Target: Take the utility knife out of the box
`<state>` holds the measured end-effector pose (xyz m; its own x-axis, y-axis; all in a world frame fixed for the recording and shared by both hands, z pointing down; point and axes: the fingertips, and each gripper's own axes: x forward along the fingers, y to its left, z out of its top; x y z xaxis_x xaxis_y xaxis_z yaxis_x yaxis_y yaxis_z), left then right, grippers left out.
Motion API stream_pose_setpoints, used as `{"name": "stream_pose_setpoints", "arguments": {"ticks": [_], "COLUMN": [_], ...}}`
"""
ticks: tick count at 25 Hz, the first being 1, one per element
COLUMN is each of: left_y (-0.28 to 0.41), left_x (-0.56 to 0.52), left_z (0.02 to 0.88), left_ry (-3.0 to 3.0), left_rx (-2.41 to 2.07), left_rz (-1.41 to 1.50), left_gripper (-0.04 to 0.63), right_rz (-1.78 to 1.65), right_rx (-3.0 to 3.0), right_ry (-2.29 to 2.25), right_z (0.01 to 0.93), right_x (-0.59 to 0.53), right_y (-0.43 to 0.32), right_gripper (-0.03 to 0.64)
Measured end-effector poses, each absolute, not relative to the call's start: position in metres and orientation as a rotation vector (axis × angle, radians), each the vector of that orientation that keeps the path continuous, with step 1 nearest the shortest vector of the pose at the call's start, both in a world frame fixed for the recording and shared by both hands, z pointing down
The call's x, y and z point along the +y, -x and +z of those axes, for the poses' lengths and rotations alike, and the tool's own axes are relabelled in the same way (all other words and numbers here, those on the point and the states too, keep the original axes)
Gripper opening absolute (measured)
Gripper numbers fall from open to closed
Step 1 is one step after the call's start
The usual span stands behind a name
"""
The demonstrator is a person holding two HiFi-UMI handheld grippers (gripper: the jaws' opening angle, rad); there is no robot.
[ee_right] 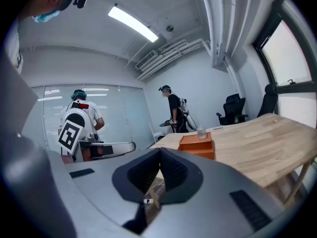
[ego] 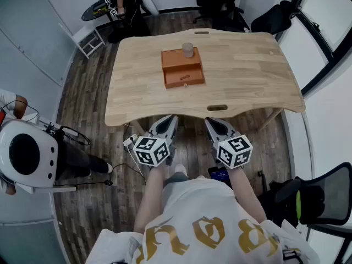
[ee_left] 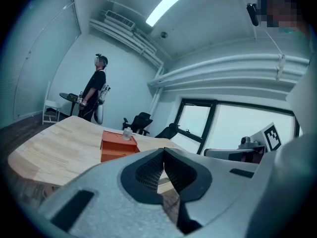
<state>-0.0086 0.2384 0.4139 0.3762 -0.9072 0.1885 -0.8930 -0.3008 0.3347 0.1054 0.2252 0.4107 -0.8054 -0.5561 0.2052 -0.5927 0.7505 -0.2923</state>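
Two tools, the left tool [ego: 171, 118] and the right tool [ego: 211, 121], are both closed on nothing and hover short of the worktop [ego: 247, 76]. Well ahead stands the orange box [ego: 181, 59], drawer open; the small shape inside is probably the utility knife [ego: 185, 77]. Nothing is started: reach forward, open one tool.

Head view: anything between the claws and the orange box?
Nothing but bare wooden table. The left claw and right claw hang shut off its near edge, the orange box mid-table; head view shows this.
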Motion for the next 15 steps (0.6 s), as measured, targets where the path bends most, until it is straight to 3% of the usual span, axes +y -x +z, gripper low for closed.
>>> {"name": "stream_pose_setpoints", "arguments": {"ticks": [15], "left_y": [0.010], "left_x": [0.272], "left_z": [0.400], "left_ry": [-2.290], "left_rx": [-1.654], "left_rz": [-0.018], "left_gripper": [0.011], "right_rz": [0.697], "right_rx": [-2.877], "right_ry": [-1.015], "right_z": [0.404], "right_x": [0.236], "right_y": [-0.122], "right_gripper": [0.012]}}
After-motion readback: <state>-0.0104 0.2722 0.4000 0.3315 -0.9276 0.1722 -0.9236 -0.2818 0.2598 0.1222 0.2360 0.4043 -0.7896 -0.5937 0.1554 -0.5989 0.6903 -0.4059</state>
